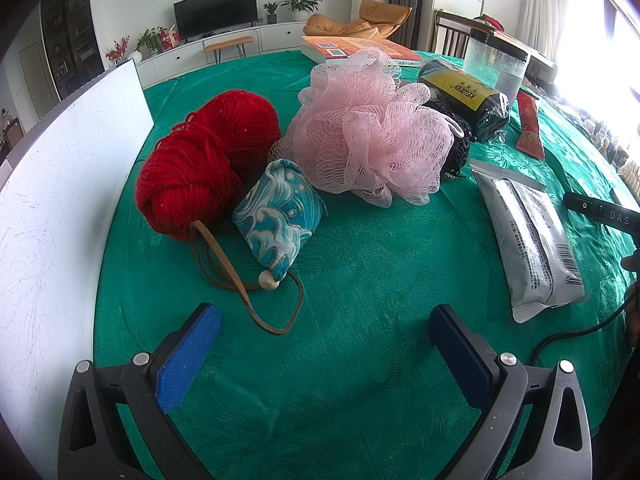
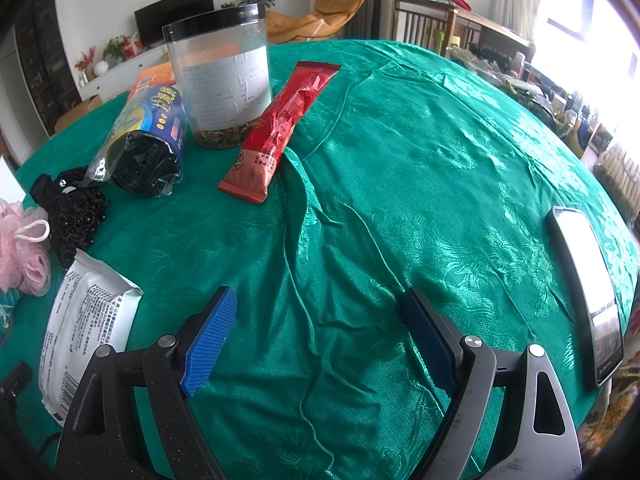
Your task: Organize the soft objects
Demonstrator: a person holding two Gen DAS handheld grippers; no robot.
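Green patterned cloth (image 1: 360, 280) covers the desk, and a white board (image 1: 60, 200) stands on edge along its 9 o'clock side in the left wrist view. Just past the board, at about 10 o'clock from the left gripper (image 1: 324, 344), sits a red yarn ball (image 1: 200, 160). Leaning against the yarn at 11 o'clock is a blue wave-print pouch (image 1: 276, 216), its brown cord (image 1: 256, 300) looping toward the jaws (a wooden bead (image 1: 267, 279) sits at the pouch's neck). At 12 o'clock a pink mesh bath pouf (image 1: 372, 132) touches both the yarn and a black beaded item (image 1: 456, 140) behind it. Farther toward 1 o'clock lie a roll of black bags (image 1: 468, 96), a clear jar (image 1: 496, 64) and a red sachet (image 1: 530, 128); a grey-white packet (image 1: 532, 240) lies at 2 o'clock. The left jaws stand wide apart over bare cloth, holding nothing.

In the right wrist view the right gripper (image 2: 320, 336) also has its jaws spread apart and empty above wrinkled cloth. The pouf shows at 9 o'clock, the grey-white packet at 8 o'clock beside the left pad, the jar at 11 o'clock, and a phone (image 2: 588, 292) lies at 3 o'clock.
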